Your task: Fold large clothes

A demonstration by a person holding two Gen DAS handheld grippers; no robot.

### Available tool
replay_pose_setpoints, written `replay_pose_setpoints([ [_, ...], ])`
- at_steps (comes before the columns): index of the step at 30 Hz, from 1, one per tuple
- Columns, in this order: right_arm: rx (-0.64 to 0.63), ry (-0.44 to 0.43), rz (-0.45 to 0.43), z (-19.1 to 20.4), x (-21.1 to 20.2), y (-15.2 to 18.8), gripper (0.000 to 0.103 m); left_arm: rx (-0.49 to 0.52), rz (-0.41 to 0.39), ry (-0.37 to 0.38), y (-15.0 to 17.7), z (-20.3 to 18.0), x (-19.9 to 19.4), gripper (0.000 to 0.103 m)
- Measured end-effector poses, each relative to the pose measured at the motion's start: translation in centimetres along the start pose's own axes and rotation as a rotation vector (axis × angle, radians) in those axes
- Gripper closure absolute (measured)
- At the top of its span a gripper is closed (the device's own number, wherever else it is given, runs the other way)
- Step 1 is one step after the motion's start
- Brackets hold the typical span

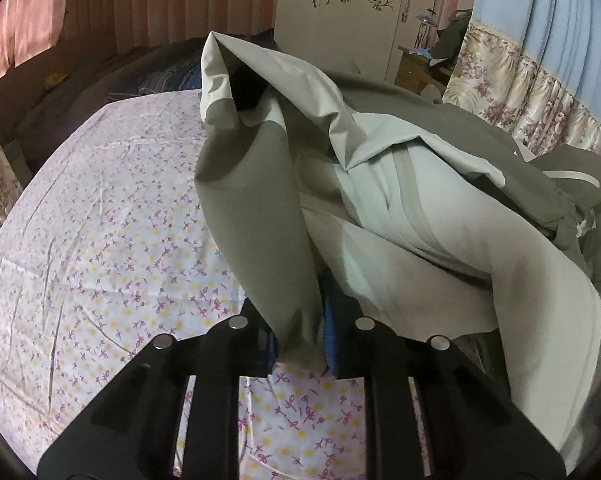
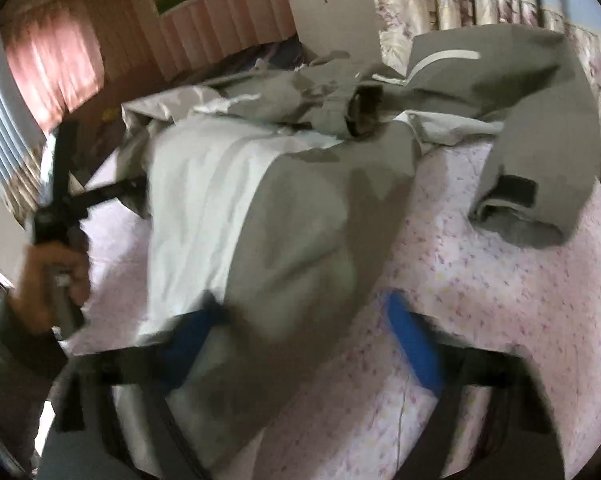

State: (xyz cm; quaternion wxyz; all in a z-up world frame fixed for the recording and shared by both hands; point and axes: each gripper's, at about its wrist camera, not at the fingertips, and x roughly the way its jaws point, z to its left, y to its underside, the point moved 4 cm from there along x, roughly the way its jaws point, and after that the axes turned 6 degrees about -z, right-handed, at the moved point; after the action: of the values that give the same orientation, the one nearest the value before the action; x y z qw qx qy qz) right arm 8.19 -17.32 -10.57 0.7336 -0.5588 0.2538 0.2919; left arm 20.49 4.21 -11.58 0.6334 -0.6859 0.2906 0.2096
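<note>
Two hand-held grippers work a grey and pale jacket point(image 1: 380, 184) heaped on a bed under a flowered sheet point(image 1: 100, 240). In the left wrist view, the left hand-held gripper point(image 1: 300, 340) is clamped on a hanging fold of the jacket at 6 o'clock, the bulk rising toward 1 o'clock. In the blurred right wrist view, the right hand-held gripper point(image 2: 300, 340) has its blue fingers point(image 2: 412, 344) spread, the jacket's edge between them at 7 o'clock; no pinch shows. One sleeve point(image 2: 540, 140) lies at 2 o'clock. A hand point(image 2: 48, 280) shows at 9 o'clock.
</note>
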Motion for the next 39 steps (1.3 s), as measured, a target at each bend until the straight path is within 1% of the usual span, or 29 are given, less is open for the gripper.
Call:
replay_pose_setpoints([
  [1, -0.017, 0.006, -0.016, 0.1, 0.1, -0.2, 0.093, 0.000, 0.001, 0.007, 0.0, 0.1, -0.2, 0.089],
  [2, -0.051, 0.026, -0.034, 0.3, 0.0, -0.6, 0.095, 0.003, 0.002, 0.008, 0.0, 0.2, -0.4, 0.091],
  [4, -0.072, 0.039, -0.057, 0.1, -0.2, -1.6, 0.100, 0.010, -0.002, 0.019, 0.1, 0.4, -1.3, 0.092],
  [5, -0.080, 0.059, -0.082, -0.2, -0.6, -2.3, 0.100, 0.015, -0.003, 0.021, 0.1, 0.4, -1.8, 0.092],
  [6, -0.101, 0.101, -0.138, -0.7, -1.5, -3.4, 0.101, 0.020, -0.005, 0.024, 0.1, 0.4, -2.3, 0.092],
  [9, -0.113, 0.167, -0.248, -2.8, -4.5, -6.8, 0.101, 0.039, -0.024, 0.045, -0.2, 0.2, -4.9, 0.092],
  [12, -0.132, 0.223, -0.331, -4.7, -7.0, -10.6, 0.101, 0.059, -0.055, 0.086, -1.5, -0.1, -8.6, 0.092],
  [13, -0.141, 0.239, -0.352, -5.1, -7.7, -11.9, 0.101, 0.078, -0.079, 0.096, -2.4, -0.3, -10.5, 0.093],
  [14, -0.141, 0.243, -0.371, -5.7, -8.5, -12.9, 0.101, 0.094, -0.096, 0.099, -3.1, -0.6, -12.0, 0.094],
  [17, -0.106, 0.209, -0.430, -7.5, -12.6, -16.3, 0.101, 0.123, -0.165, 0.116, -6.1, -0.9, -17.7, 0.094],
  [19, -0.103, 0.184, -0.451, -8.2, -14.6, -17.7, 0.101, 0.163, -0.228, 0.103, -8.2, -1.1, -21.8, 0.094],
  [21, -0.113, 0.195, -0.471, -8.8, -15.6, -19.0, 0.101, 0.177, -0.252, 0.109, -10.1, -1.2, -23.8, 0.094],
  [23, -0.113, 0.214, -0.436, -9.9, -14.7, -20.2, 0.101, 0.171, -0.244, 0.123, -11.4, -0.9, -24.6, 0.094],
  [24, -0.083, 0.208, -0.405, -11.0, -13.6, -20.7, 0.098, 0.190, -0.223, 0.109, -11.9, -0.8, -24.1, 0.092],
  [25, -0.084, 0.227, -0.366, -11.8, -12.5, -20.9, 0.089, 0.201, -0.209, 0.095, -12.1, -0.8, -23.5, 0.090],
  [26, -0.093, 0.245, -0.332, -12.7, -10.9, -20.7, 0.087, 0.194, -0.176, 0.064, -12.1, -0.3, -21.7, 0.084],
  [27, -0.082, 0.263, -0.315, -13.6, -9.9, -20.1, 0.075, 0.193, -0.140, 0.041, -11.6, 0.1, -20.1, 0.072],
  [28, -0.077, 0.274, -0.296, -14.3, -9.0, -19.4, 0.055, 0.193, -0.106, 0.012, -10.9, 0.6, -18.0, 0.065],
  [29, -0.078, 0.274, -0.280, -14.8, -8.5, -18.6, 0.050, 0.193, -0.088, -0.008, -10.1, 1.2, -16.5, 0.050],
  [30, -0.075, 0.273, -0.251, -15.4, -7.8, -17.5, 0.049, 0.190, -0.048, -0.036, -9.0, 1.8, -14.6, 0.035],
  [31, -0.069, 0.267, -0.223, -15.8, -7.4, -16.3, 0.047, 0.167, -0.011, -0.041, -7.6, 2.4, -13.3, 0.032],
  [32, -0.066, 0.249, -0.207, -16.0, -7.4, -15.2, 0.043, 0.153, -0.001, -0.024, -6.7, 2.8, -12.8, 0.029],
  [33, -0.065, 0.237, -0.204, -16.3, -7.7, -13.9, 0.031, 0.151, 0.004, -0.012, -5.5, 3.0, -12.6, 0.022],
  [34, -0.070, 0.239, -0.209, -16.5, -8.3, -12.6, 0.022, 0.159, 0.004, -0.019, -4.2, 3.2, -12.6, 0.018],
  [35, -0.079, 0.238, -0.210, -16.5, -8.9, -11.5, 0.020, 0.170, -0.010, -0.040, -2.7, 3.4, -13.2, 0.011],
  [36, -0.091, 0.238, -0.203, -16.5, -9.7, -10.0, 0.020, 0.170, -0.020, -0.044, -1.2, 3.6, -13.9, 0.008],
  [37, -0.100, 0.247, -0.198, -16.2, -10.5, -8.5, 0.020, 0.165, -0.027, -0.045, 0.4, 3.8, -14.8, 0.007],
  [38, -0.112, 0.253, -0.189, -15.9, -11.1, -7.3, 0.020, 0.165, -0.033, -0.049, 1.3, 3.7, -15.4, 0.006],
  [39, -0.125, 0.249, -0.184, -15.7, -11.6, -6.1, 0.020, 0.171, -0.045, -0.050, 3.2, 3.4, -16.7, 0.006],
])
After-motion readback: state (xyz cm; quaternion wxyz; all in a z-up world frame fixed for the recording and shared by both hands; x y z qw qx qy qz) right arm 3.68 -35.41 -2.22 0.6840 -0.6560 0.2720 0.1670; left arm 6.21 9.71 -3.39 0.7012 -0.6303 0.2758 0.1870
